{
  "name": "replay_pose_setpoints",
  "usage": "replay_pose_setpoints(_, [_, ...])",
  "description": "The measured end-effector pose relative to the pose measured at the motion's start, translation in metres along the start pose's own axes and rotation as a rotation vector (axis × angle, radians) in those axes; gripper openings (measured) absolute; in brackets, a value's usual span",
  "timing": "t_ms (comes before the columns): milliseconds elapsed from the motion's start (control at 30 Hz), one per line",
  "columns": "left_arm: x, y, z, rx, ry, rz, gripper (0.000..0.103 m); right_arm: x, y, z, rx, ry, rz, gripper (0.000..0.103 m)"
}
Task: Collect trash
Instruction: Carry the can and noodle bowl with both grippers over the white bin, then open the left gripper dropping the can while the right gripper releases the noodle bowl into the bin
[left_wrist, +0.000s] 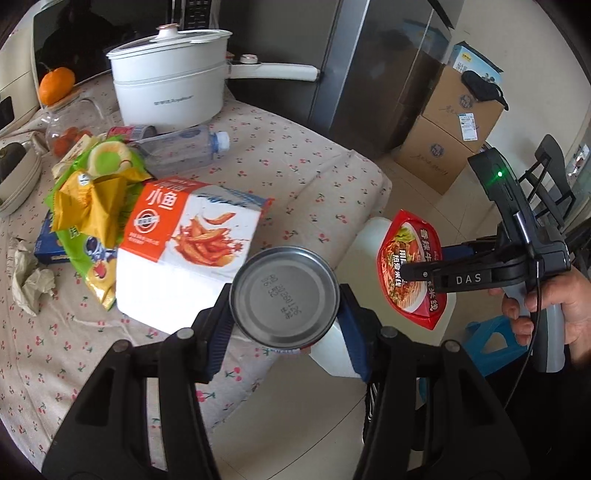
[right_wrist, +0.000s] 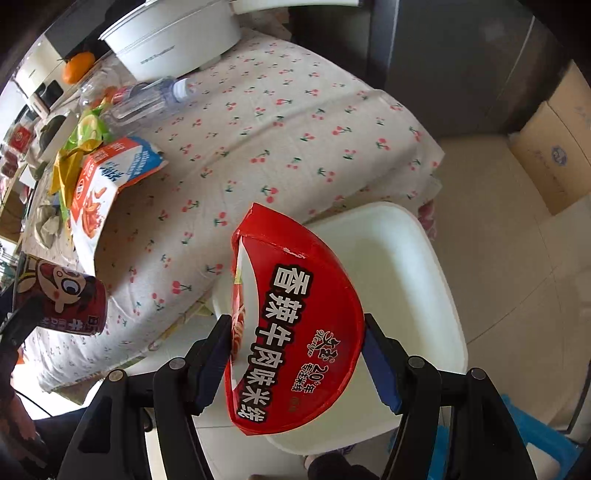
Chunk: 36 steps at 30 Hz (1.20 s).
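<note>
My left gripper (left_wrist: 284, 299) is shut on a red drink can (left_wrist: 284, 297), whose silver bottom faces the camera; the can also shows in the right wrist view (right_wrist: 61, 301), above the table edge. My right gripper (right_wrist: 295, 332) is shut on a red noodle-bowl carton (right_wrist: 295, 332) and holds it over the white bin (right_wrist: 413, 273) beside the table. The carton also shows in the left wrist view (left_wrist: 412, 269), as do the right gripper (left_wrist: 408, 269) and the bin (left_wrist: 371, 230).
On the cherry-print tablecloth (left_wrist: 295, 155) lie an orange-white fish snack box (left_wrist: 184, 251), green and yellow wrappers (left_wrist: 92, 199), a plastic bottle (left_wrist: 181, 146), crumpled tissue (left_wrist: 29, 280) and a white pot (left_wrist: 170, 88). Cardboard boxes (left_wrist: 450, 122) stand on the floor.
</note>
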<state>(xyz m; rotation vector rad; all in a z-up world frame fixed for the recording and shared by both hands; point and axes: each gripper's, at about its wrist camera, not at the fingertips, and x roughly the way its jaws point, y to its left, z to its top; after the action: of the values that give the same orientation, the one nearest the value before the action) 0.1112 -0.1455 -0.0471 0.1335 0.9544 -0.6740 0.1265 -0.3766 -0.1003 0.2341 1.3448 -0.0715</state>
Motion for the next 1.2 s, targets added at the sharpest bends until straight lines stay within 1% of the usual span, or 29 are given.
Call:
replay_pose_setpoints(167, [0.031,-0.049,-0.002,0.116,0.004,-0.061,0.056,-0.005,-0.048,-0.020,0.073,-0.007,-0.046,0.069])
replay_pose_setpoints(267, [0.052,-0.073,-0.007,0.183,0.013,-0.076,0.056,-0.005,-0.072,-0.030,0.121,-0.005,-0.054,0.069])
replay_pose_setpoints(433, [0.081,-0.093,-0.015,0.258,0.025,-0.069,0.056,-0.001,-0.099,-0.040,0.187,0.011,-0.067,0.070])
replay_pose_setpoints(567, [0.092,-0.099,-0.018,0.287,0.031,-0.060,0.056,0.001,-0.110,-0.044,0.214,0.017,-0.072,0.070])
replay_pose_setpoints(600, [0.091,-0.099,-0.019,0.292,0.029,-0.051,0.057,0.001,-0.111,-0.044,0.216,0.018,-0.072,0.070])
replay_pose_setpoints(667, [0.087,-0.098,-0.019,0.300,0.021,-0.037,0.066,0.001,-0.110,-0.044,0.211,0.019,-0.073,0.070])
replay_pose_setpoints(700, [0.084,-0.097,-0.019,0.300,0.010,-0.029,0.075,0.001,-0.108,-0.044,0.206,0.018,-0.074,0.070])
replay_pose_setpoints(733, [0.079,-0.095,-0.019,0.299,-0.003,-0.018,0.080,0.001,-0.108,-0.044,0.202,0.017,-0.074,0.070])
replay_pose_setpoints(800, [0.071,-0.089,-0.019,0.293,-0.014,0.003,0.084,0.001,-0.104,-0.042,0.194,0.014,-0.071,0.070])
replay_pose_setpoints(900, [0.060,-0.076,-0.018,0.272,-0.008,0.036,0.085,0.002,-0.101,-0.041,0.183,0.014,-0.067,0.070])
replay_pose_setpoints(967, [0.053,-0.064,-0.018,0.242,0.000,0.057,0.088,0.004,-0.098,-0.039,0.177,0.018,-0.066,0.070])
replay_pose_setpoints(1033, [0.044,-0.051,-0.017,0.206,0.001,0.080,0.093,0.006,-0.095,-0.038,0.170,0.022,-0.067,0.070])
replay_pose_setpoints(1200, [0.024,-0.023,-0.018,0.139,-0.005,0.128,0.096,0.012,-0.085,-0.033,0.156,0.035,-0.065,0.072])
